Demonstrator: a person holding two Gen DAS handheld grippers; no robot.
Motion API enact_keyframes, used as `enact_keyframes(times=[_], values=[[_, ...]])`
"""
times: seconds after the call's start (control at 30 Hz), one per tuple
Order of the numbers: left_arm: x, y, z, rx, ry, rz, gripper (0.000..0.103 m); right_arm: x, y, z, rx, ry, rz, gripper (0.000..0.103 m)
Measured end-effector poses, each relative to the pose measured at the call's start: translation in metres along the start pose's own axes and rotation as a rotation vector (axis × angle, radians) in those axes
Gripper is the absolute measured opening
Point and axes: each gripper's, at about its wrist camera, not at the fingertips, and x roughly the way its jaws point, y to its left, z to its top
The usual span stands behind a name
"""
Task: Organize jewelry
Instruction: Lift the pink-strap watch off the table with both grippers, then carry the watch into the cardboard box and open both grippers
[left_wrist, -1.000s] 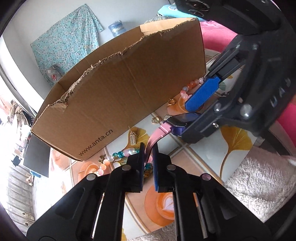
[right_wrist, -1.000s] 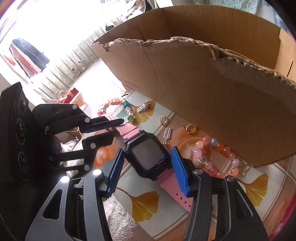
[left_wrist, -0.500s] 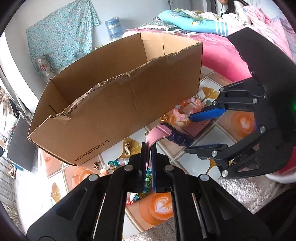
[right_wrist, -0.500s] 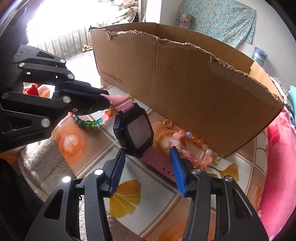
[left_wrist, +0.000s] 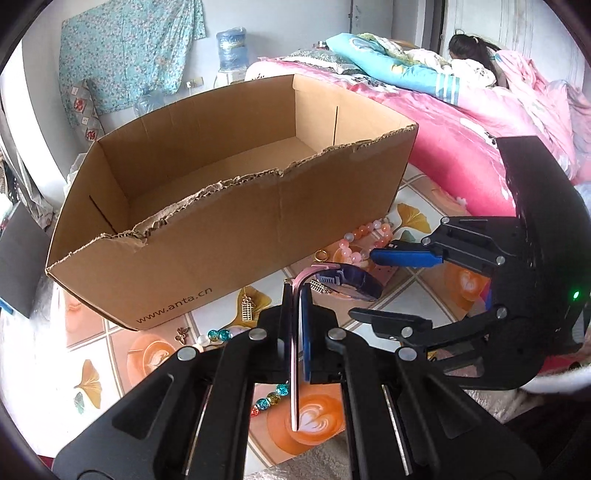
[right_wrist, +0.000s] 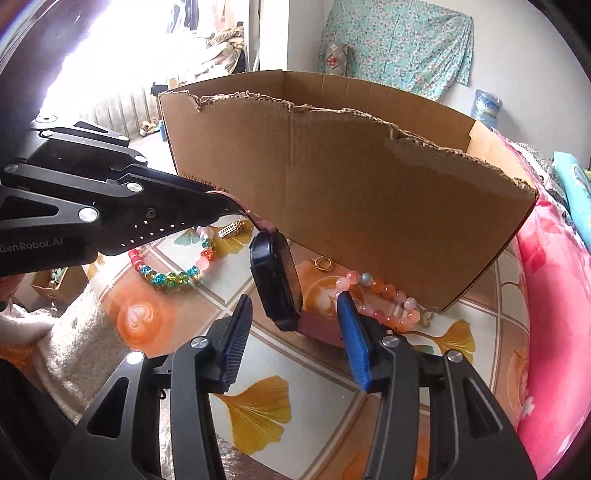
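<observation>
My left gripper (left_wrist: 297, 295) is shut on the pink strap of a dark-faced watch (left_wrist: 349, 280) and holds it in the air in front of an open cardboard box (left_wrist: 229, 229). In the right wrist view the watch (right_wrist: 275, 280) hangs from the left gripper (right_wrist: 218, 201). My right gripper (right_wrist: 293, 314) is open, its blue pads on either side of the watch without touching it. On the patterned mat lie a pink bead bracelet (right_wrist: 384, 299), a multicoloured bead bracelet (right_wrist: 170, 275), a gold ring (right_wrist: 323, 263) and small charms (left_wrist: 246, 304).
The box (right_wrist: 369, 206) stands open-topped with a torn front rim, empty inside. A pink bed (left_wrist: 461, 122) with a person on it lies to the right. A fluffy rug edge (right_wrist: 70, 343) borders the mat. A water bottle (left_wrist: 231, 48) stands by the far wall.
My left gripper has lifted the watch higher off the mat, so the box's inside now shows. My right gripper has let go of the watch and stays open around it.
</observation>
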Motion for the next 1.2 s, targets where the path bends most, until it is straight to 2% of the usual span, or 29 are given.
enact_keyframes(times=[0.07,0.1,0.13,0.17,0.33,0.43,0.53,0.67,0.77,0.87,0.93,1.07,1.2], values=[[0.0,0.003,0.0,-0.015,-0.005,-0.014,0.004,0.004,0.005,-0.001,-0.01,-0.008,-0.027,0.047],[0.0,0.003,0.001,-0.018,-0.009,-0.015,0.004,0.004,0.008,0.002,-0.015,-0.013,-0.045,0.042],[-0.001,0.004,0.002,-0.02,-0.014,-0.014,0.004,0.005,0.009,0.003,-0.013,-0.014,-0.06,0.034],[-0.002,0.004,0.002,-0.022,-0.018,-0.015,0.004,0.007,0.01,0.006,0.002,-0.008,-0.05,0.021],[-0.019,0.006,0.018,-0.015,-0.06,-0.057,0.003,-0.022,0.001,0.029,0.072,-0.055,0.01,0.02],[-0.031,0.008,0.035,0.007,-0.067,-0.07,0.003,-0.038,-0.02,0.042,0.139,-0.069,0.123,0.018],[-0.039,0.023,0.054,-0.042,-0.04,-0.131,0.003,-0.049,-0.046,0.054,0.217,-0.055,0.253,0.017],[-0.044,0.046,0.074,-0.137,0.003,-0.262,0.003,-0.047,-0.078,0.08,0.358,0.016,0.417,0.017],[-0.046,0.061,0.083,-0.194,0.01,-0.334,0.003,-0.04,-0.092,0.084,0.477,0.07,0.536,0.017],[-0.045,0.074,0.09,-0.251,0.023,-0.376,0.003,-0.03,-0.106,0.093,0.592,0.128,0.65,0.017],[-0.046,0.081,0.095,-0.271,0.022,-0.384,0.003,-0.026,-0.11,0.098,0.613,0.156,0.652,0.017],[-0.041,0.094,0.108,-0.286,0.023,-0.349,0.003,-0.014,-0.111,0.125,0.548,0.195,0.561,0.017],[-0.02,0.116,0.127,-0.308,0.048,-0.28,0.003,0.016,-0.11,0.161,0.473,0.239,0.495,0.016]])
